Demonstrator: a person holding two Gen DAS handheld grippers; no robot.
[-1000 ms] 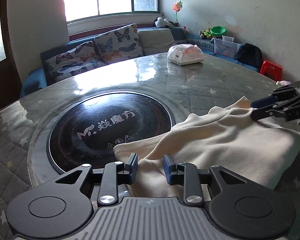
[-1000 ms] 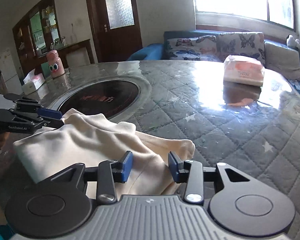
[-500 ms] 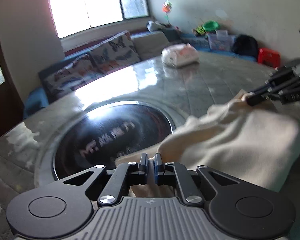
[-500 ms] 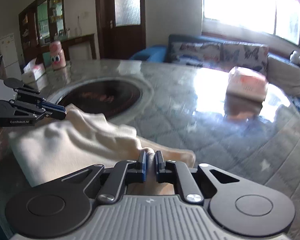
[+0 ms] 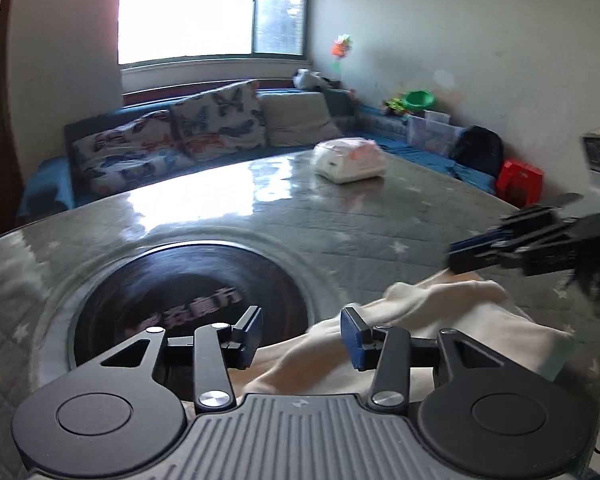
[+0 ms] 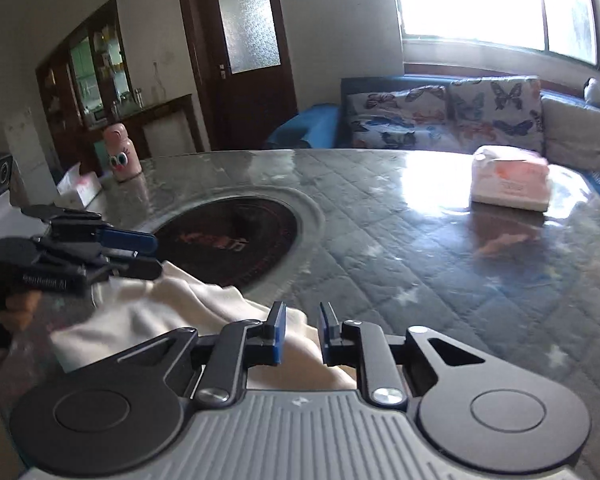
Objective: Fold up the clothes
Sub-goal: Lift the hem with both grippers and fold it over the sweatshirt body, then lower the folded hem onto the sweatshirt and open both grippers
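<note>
One cream garment (image 5: pixel 452 332), two parted hand-held grippers (image 5: pixel 300 334) (image 6: pixel 300 330), one table (image 6: pixel 440 248)

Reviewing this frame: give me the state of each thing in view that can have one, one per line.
Cream garment: lying bunched on the table, not gripped.
Left gripper: jaws just opening, apart, nothing pressed between them.
Right gripper: jaws just opening, narrow gap, pads not pressing cloth.
Tissue pack: lying flat on the table, away from the garment.
Pink bottle: upright.
Door: shut.

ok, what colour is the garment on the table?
Cream, plain with no pattern. The garment shows best in the left wrist view.
</note>
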